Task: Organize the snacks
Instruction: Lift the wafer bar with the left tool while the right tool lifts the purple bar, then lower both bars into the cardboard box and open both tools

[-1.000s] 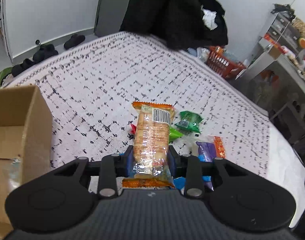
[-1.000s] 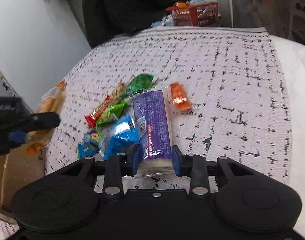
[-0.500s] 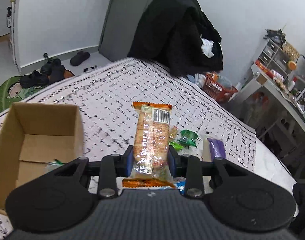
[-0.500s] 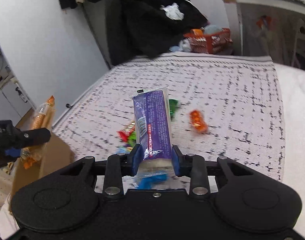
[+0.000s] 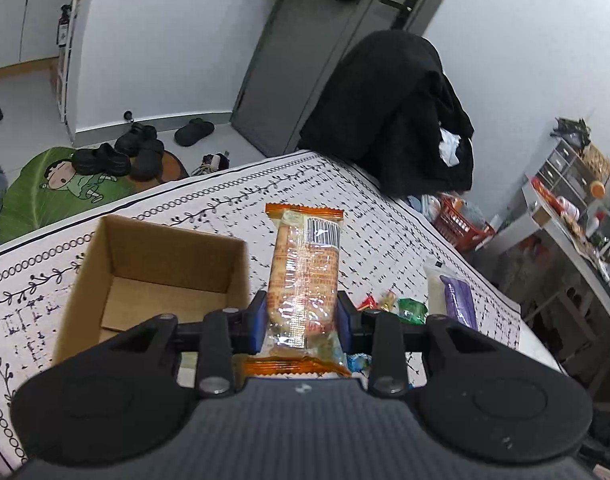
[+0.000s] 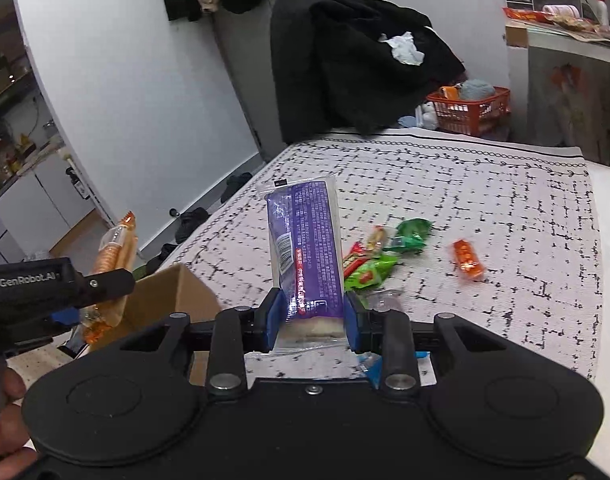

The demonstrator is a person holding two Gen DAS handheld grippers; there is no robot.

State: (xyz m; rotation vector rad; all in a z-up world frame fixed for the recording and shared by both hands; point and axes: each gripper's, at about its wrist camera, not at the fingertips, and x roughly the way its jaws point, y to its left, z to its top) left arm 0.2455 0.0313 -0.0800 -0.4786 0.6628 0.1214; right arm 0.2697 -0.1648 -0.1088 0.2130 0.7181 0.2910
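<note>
My left gripper [image 5: 303, 322] is shut on an orange biscuit pack [image 5: 305, 264] and holds it in the air just right of an open cardboard box [image 5: 161, 268]. My right gripper [image 6: 311, 320] is shut on a purple wafer pack [image 6: 307, 248], lifted above the cloth. The purple pack also shows in the left wrist view [image 5: 455, 296]. The left gripper with its orange pack [image 6: 113, 256] shows in the right wrist view, above the box [image 6: 165, 300]. Several small snacks lie on the cloth: green packets [image 6: 409, 234], a red one [image 6: 353, 262], an orange one [image 6: 467, 260].
The patterned white cloth [image 6: 485, 200] covers the bed-like surface. A chair draped in black clothes [image 6: 357, 60] stands at the far end, with a red basket [image 6: 469, 110] beside it. Shoes and a green mat [image 5: 65, 184] lie on the floor to the left.
Both grippers have risen well above the cloth with their packs. The left gripper has moved so the box is now close at its left; the purple pack left the snack pile.
</note>
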